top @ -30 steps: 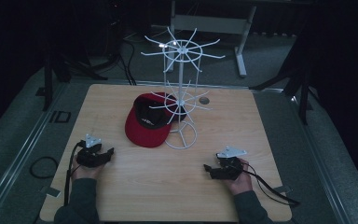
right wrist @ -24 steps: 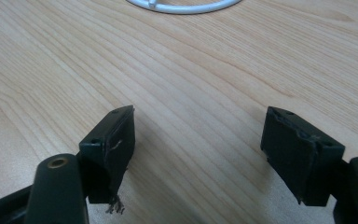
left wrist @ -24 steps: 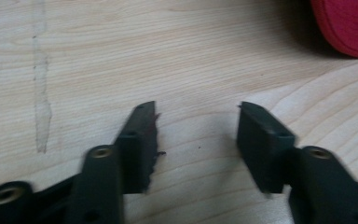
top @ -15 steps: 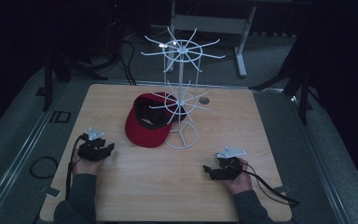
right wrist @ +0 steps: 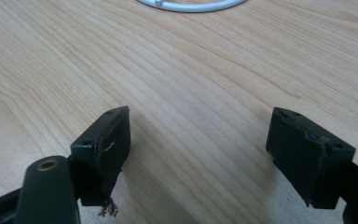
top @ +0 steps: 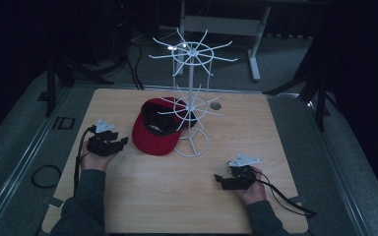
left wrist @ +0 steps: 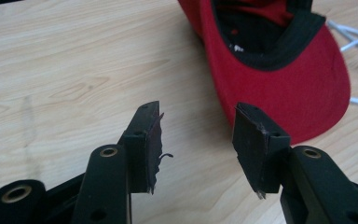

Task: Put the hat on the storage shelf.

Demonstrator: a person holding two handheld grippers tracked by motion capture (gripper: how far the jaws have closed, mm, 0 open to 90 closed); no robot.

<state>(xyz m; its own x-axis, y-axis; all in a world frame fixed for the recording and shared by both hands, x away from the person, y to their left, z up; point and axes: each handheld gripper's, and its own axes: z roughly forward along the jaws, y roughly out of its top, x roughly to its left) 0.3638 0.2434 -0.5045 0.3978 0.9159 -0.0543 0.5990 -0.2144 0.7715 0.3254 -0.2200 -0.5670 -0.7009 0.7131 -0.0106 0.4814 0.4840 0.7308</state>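
Note:
A red cap with a black lining lies upside down on the wooden table, against the base of a white wire display stand. My left gripper is open just left of the cap's brim. In the left gripper view the red cap sits close ahead and to the right of my left gripper, nothing between the jaws. My right gripper rests open low on the table at the front right. In the right gripper view my right gripper spans bare wood, the stand's white base ring far ahead.
A small round grommet sits in the table behind the stand. Black cables trail from the grippers over the table edge. Dark floor, stand legs and a grey frame surround the table.
My left gripper has moved forward and right, toward the cap's brim. The right gripper has stayed nearly in place.

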